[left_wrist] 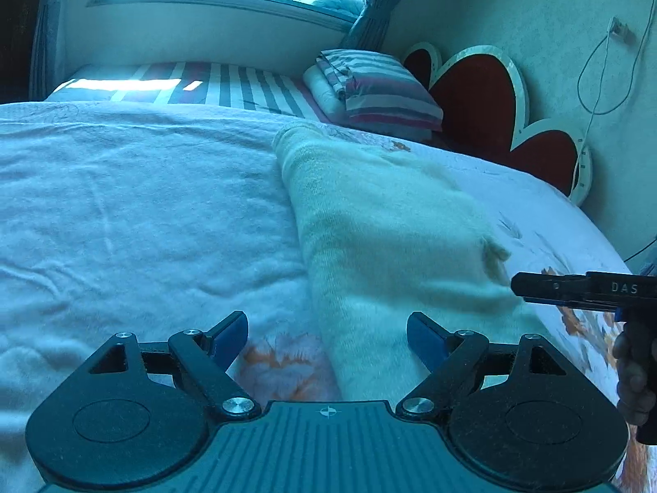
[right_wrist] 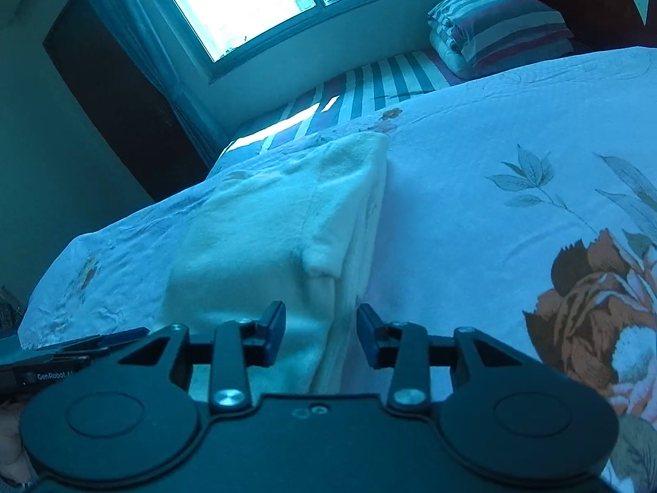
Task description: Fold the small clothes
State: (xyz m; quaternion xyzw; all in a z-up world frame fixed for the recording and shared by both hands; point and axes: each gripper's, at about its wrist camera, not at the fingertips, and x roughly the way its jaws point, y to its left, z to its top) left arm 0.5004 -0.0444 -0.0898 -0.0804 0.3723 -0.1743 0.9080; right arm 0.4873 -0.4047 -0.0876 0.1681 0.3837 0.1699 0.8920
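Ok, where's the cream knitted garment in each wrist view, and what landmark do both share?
Left wrist: the cream knitted garment lies right of centre, running from mid-frame down between the left tool's fingers.
Right wrist: the garment sits centre-left, ahead of the right tool.
Shared landmark: the striped folded bedding under the window.

Black left tongs (left_wrist: pixel 327 341) and right tongs (right_wrist: pixel 321 335): blue pads (left_wrist: pixel 230 339), silver screws (left_wrist: pixel 237 405), round discs, ribbed deck with white crosshair mark. White "DAS" and "GenRobot" lettering on side bodies. Bare-skinned hand (left_wrist: pixel 632 378) around black grip.
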